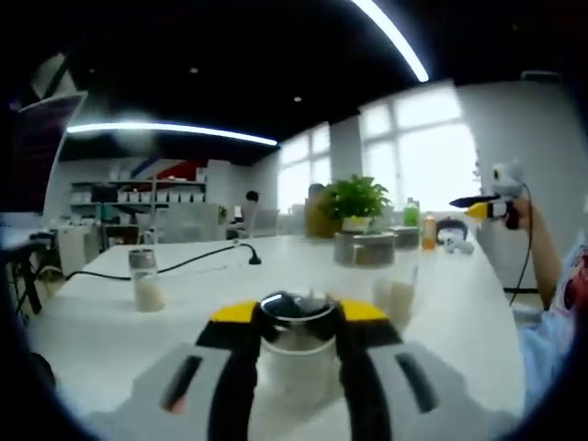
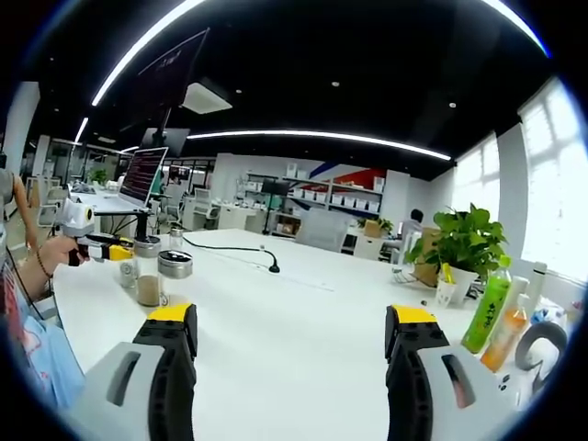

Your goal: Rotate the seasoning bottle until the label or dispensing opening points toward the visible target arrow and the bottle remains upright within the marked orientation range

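In the left gripper view my left gripper [image 1: 296, 323] is shut on a clear seasoning bottle [image 1: 296, 354] with a dark round lid; its yellow-tipped jaws press both sides just under the lid. The bottle stands upright on the white table [image 1: 184, 312]. The right gripper view shows the left gripper [image 2: 108, 248] coming in from the left in a person's hand, its tip at a small group of lidded bottles [image 2: 147, 271]. My right gripper [image 2: 292, 335] hangs open over the table [image 2: 294, 322], with nothing between its jaws. From the left gripper view it is raised at the far right [image 1: 487, 204].
Other seasoning bottles stand to the left [image 1: 145, 280] and behind right [image 1: 367, 248]. A black cable [image 1: 184, 265] crosses the table. A potted plant [image 2: 469, 243], a green drink bottle [image 2: 487, 312] and an orange one [image 2: 508, 331] stand at the right. A monitor [image 2: 142, 175] is at the far left.
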A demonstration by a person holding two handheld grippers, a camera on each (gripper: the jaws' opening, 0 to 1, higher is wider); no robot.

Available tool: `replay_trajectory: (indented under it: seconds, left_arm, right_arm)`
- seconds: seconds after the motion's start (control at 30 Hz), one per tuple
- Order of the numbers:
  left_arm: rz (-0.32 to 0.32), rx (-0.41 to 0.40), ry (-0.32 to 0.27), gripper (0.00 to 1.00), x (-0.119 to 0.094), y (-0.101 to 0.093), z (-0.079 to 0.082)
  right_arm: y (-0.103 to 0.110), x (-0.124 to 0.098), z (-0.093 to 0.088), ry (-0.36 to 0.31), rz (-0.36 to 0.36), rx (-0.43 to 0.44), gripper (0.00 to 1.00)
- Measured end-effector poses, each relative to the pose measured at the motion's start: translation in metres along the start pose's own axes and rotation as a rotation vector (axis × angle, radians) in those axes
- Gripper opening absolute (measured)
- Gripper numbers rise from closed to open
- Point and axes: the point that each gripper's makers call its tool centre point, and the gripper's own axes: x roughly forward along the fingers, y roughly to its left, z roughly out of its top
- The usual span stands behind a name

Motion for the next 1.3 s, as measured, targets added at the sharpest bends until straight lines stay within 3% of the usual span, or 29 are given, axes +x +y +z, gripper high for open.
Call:
replay_trajectory:
  seconds: [0.63,0.8,1.07,1.3]
  left_arm:
    - [-0.172,0.018,0.042,0.33,-0.001,-0.005,-0.001]
    - [-0.242,-0.001,0.025,0.33,-0.002,-0.006,-0.002]
    - [-0.296,0.003,0.048,0.33,-0.001,-0.008,-0.002]
    - [-0.353,-0.009,0.052,0.33,-0.001,-0.010,-0.002]
  right_arm:
    - [-0.002,-0.002,0.003,-0.011,-0.010,-0.005,0.89]
    - [-0.008,-0.007,0.009,-0.035,-0.033,-0.008,0.90]
    - [-0.009,-0.008,0.019,-0.093,-0.030,0.032,0.91]
    - [-0.007,-0.007,0.019,-0.091,-0.022,0.038,0.93]
